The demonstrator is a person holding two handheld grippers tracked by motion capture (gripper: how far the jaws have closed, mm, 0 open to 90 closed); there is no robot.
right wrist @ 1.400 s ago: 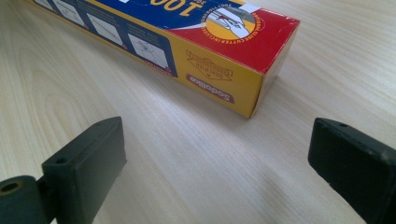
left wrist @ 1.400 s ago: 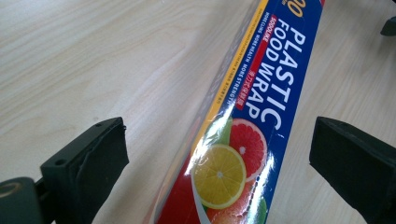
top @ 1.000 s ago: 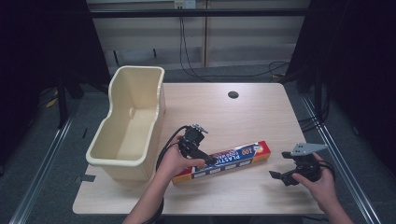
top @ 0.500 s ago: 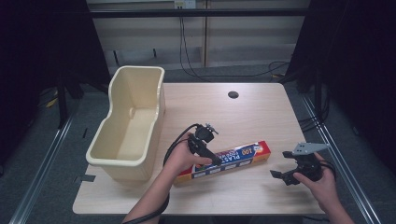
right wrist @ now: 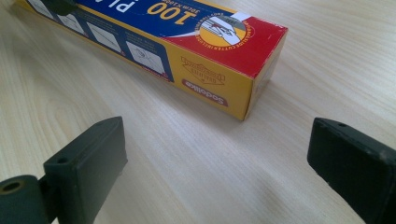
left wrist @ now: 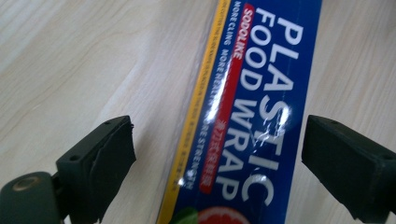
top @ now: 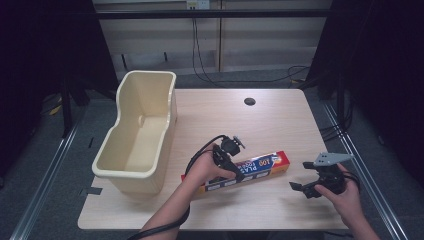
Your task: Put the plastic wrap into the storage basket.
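The plastic wrap box (top: 240, 171) lies flat on the worktop (top: 270, 125), ungrasped. The left claw (left wrist: 219, 154) straddles it, jaws wide but just closing; the right claw (right wrist: 219, 168) waits open and empty nearby. Gripping and lifting remain, perhaps toward the bin (top: 145, 100).

A long, closed plastic food wrap box (top: 246, 170), blue on top with white lettering, yellow along its side and red at one end, lies flat and slightly aslant on the wooden worktop (top: 270, 125) near its front edge.

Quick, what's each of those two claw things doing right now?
Left gripper: open, jaws just closing in, straddling the plastic wrap box, not gripping.
Right gripper: open, holding nothing.
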